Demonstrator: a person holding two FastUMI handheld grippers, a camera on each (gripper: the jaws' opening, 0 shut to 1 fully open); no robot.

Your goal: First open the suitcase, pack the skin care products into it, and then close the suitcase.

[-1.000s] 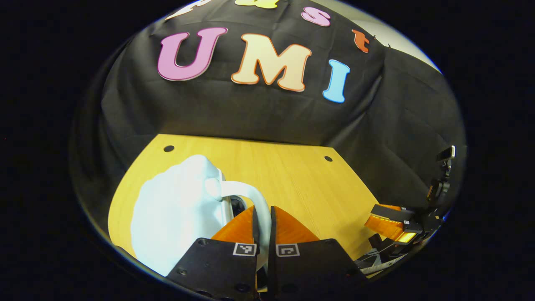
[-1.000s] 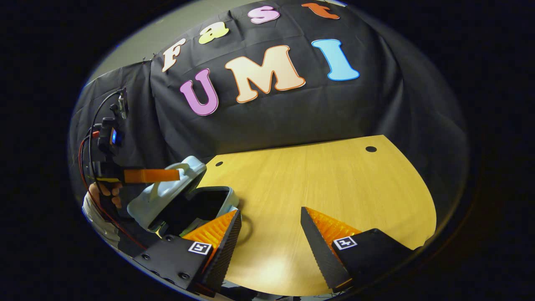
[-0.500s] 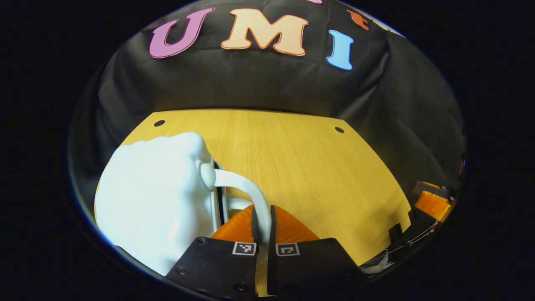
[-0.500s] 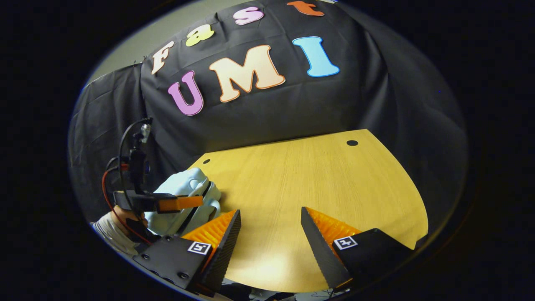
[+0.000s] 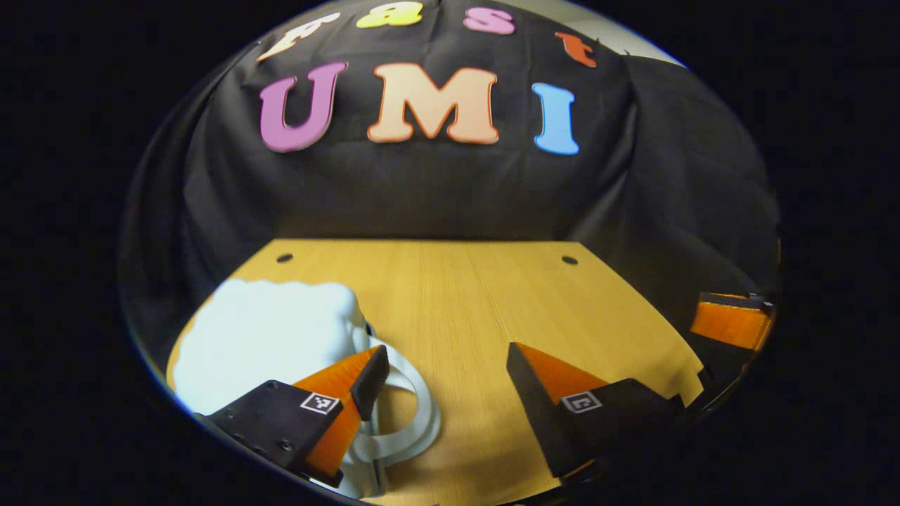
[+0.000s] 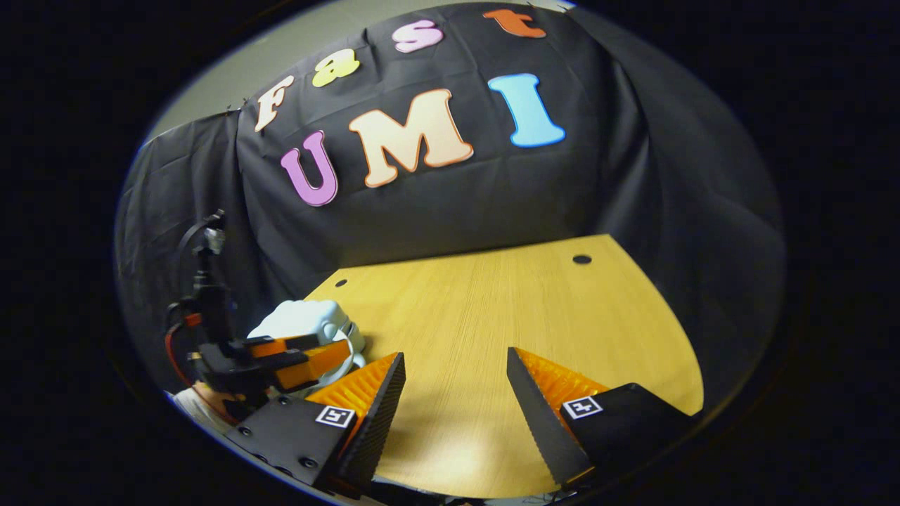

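In the left gripper view, the left gripper (image 5: 446,362) hangs low over the yellow wooden table (image 5: 464,295) with its two fingers spread wide apart and nothing between them. Its own left finger stands over the looped pale handle (image 5: 415,414) of the small pale-blue hard-shell suitcase (image 5: 267,337), while the other finger is over bare wood. The suitcase lies closed on the table's left side, lid down on the base, its moulded shell bright under the light, and the handle loop rests flat on the tabletop just beside the case. Farther off at the right edge of this view, part of the right gripper (image 5: 731,323) shows above the table's edge. In the right gripper view, the right gripper (image 6: 453,365) also has its fingers well apart, both above bare table (image 6: 506,309) and holding nothing. Beyond its left finger, the left gripper (image 6: 309,355) is just in front of the suitcase (image 6: 302,320), with a hand and pale sleeve (image 6: 193,400) behind it at the view's lower left. At the far end, two small dark holes (image 5: 569,261) mark the table's back corners below the black cloth wall (image 5: 436,190).
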